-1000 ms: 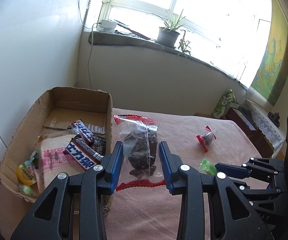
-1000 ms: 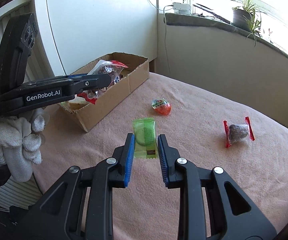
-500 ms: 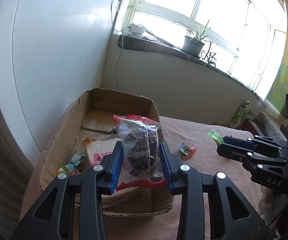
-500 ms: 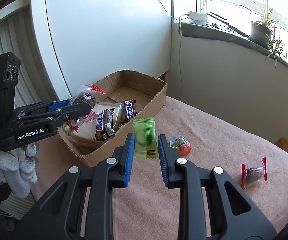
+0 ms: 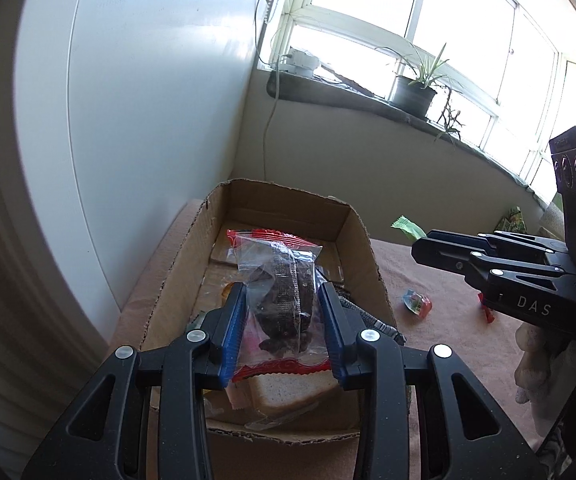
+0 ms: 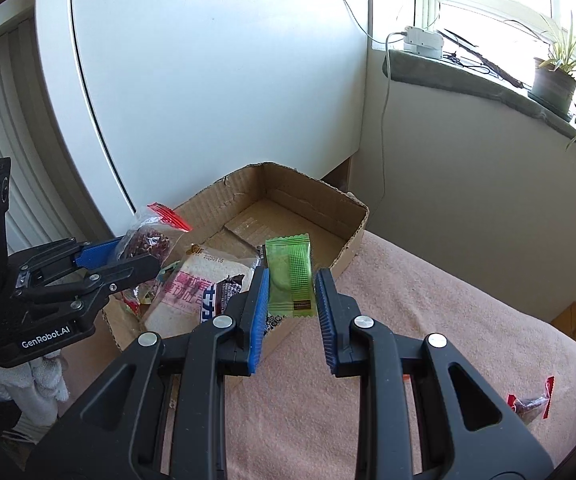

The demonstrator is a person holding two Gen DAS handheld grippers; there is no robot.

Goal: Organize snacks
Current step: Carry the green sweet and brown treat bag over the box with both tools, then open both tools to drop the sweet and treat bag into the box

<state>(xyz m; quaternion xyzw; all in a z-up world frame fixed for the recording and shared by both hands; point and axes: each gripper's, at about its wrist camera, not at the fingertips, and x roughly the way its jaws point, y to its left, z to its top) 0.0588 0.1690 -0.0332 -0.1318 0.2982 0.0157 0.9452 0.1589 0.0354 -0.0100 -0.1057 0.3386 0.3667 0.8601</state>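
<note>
My left gripper [image 5: 284, 300] is shut on a clear red-edged packet of dark snack [image 5: 280, 280] and holds it above the open cardboard box [image 5: 361, 236]. It also shows in the right wrist view [image 6: 144, 242], at the box's left side. My right gripper [image 6: 291, 284] is shut on a green wrapped snack [image 6: 289, 276] and holds it over the box's near right edge [image 6: 351, 246]. The box holds a bread packet [image 6: 192, 292], a chocolate bar [image 6: 212, 300] and other snacks.
A round red-and-green candy [image 5: 417, 304] and a small red-edged packet [image 6: 529, 404] lie on the pink cloth [image 6: 447, 320] right of the box. A white cabinet stands behind the box. A windowsill with a potted plant [image 5: 413, 92] runs along the back.
Both grippers have carried their packets to the left and toward the box. The left one now hangs over its inside, the right one over its near edge.
</note>
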